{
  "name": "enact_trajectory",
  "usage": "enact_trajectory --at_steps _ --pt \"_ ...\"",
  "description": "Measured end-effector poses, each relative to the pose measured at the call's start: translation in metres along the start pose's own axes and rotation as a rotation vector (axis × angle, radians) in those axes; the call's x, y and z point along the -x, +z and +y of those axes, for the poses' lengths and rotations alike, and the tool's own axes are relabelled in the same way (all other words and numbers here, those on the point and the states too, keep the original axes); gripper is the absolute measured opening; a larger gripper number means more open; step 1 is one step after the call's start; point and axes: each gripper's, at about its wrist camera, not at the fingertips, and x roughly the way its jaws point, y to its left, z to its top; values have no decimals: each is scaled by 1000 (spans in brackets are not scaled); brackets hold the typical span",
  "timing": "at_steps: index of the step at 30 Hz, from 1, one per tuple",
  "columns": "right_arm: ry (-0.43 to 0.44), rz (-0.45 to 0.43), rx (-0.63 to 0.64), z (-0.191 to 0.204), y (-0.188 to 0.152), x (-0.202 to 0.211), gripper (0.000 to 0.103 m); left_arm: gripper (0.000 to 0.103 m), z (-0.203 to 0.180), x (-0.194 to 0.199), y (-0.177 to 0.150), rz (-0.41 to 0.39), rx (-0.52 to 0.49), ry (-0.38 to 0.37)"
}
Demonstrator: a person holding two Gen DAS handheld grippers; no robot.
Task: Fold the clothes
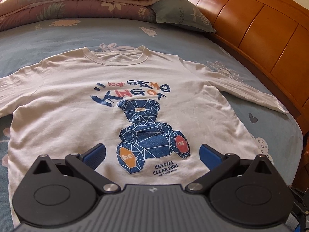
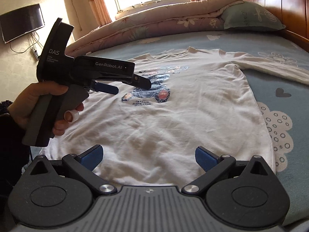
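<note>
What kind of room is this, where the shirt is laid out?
A home bedroom, most likely. The white shirt lies on a bed with a blue floral sheet, against a wooden headboard, with a pillow, a folded quilt and a wall television.

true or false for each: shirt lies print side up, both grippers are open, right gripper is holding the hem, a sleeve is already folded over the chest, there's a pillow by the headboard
1. The white shirt lies print side up on the bed. True.
2. Both grippers are open. True: the left gripper and the right gripper each show their fingers spread wide.
3. The right gripper is holding the hem. False: nothing is between its fingers; it sits just short of the hem.
4. A sleeve is already folded over the chest. False: the sleeve lies stretched out sideways on the sheet, and the bear print is uncovered.
5. A pillow lies by the wooden headboard. True.
</note>
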Motion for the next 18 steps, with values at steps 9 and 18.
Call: enact_trajectory --at_steps 9,18 --pt "-150 7 -104 -36 -12 19 103 102 -4 -1 -2 11 -22 0" --pt "-89 36 -44 -12 -15 14 103 102 -9 0 -5 14 -40 -7"
